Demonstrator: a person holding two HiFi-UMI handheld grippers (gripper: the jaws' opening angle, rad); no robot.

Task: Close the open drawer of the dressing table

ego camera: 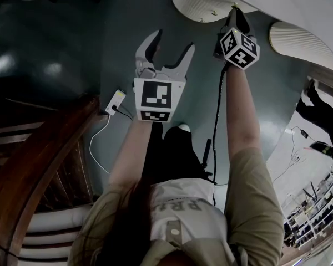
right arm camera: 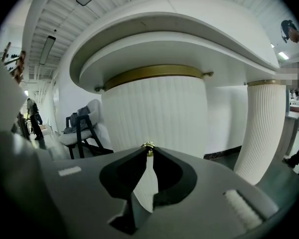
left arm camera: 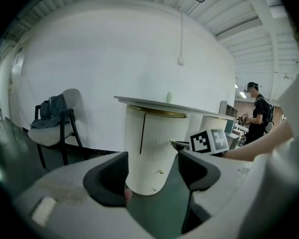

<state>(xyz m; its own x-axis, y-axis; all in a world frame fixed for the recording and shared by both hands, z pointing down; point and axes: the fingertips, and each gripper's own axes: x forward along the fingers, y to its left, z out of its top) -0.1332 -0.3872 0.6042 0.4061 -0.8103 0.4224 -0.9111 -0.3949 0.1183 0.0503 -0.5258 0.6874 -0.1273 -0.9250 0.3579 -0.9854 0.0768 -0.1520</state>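
The dressing table's white fluted pedestal [ego camera: 202, 3] with a gold band stands at the top of the head view and fills the right gripper view [right arm camera: 154, 113]. My right gripper [ego camera: 233, 14] reaches to its front and is shut on a small gold drawer knob [right arm camera: 148, 146]. In the left gripper view the right gripper's marker cube [left arm camera: 209, 142] sits at the pedestal's [left arm camera: 149, 148] right edge, by the upper knob. How far the drawer stands out I cannot tell. My left gripper [ego camera: 172, 40] hangs over the dark floor short of the pedestal, open and empty.
A second fluted pedestal [ego camera: 305, 44] stands to the right under the tabletop. A chair with clothes [left arm camera: 55, 123] is off to the left. Dark wooden furniture [ego camera: 39, 159] and a white charger with cable [ego camera: 115, 101] lie at my left. A person [left arm camera: 256, 111] stands far right.
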